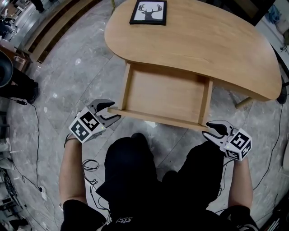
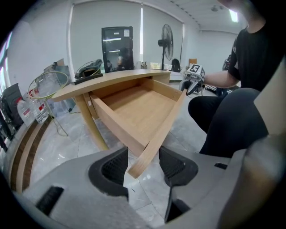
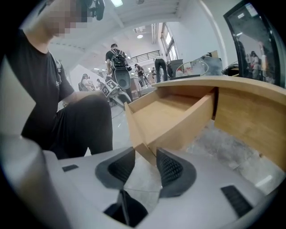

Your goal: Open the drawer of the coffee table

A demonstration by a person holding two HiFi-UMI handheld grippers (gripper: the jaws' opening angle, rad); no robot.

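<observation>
Coffee table (image 1: 203, 40): we see a rounded, kidney-shaped top of light wood.
Drawer (image 1: 165, 94): same light wood, shallow, pulled well out from under the top.
Drawer front (image 1: 158, 118): thin plain panel, ends jutting past both side walls.

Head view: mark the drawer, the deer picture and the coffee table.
drawer (image 1: 165, 92), head view, bare bottom panel
deer picture (image 1: 149, 12), head view, middle of the print
coffee table (image 1: 216, 40), head view, bare stretch of the top
</observation>
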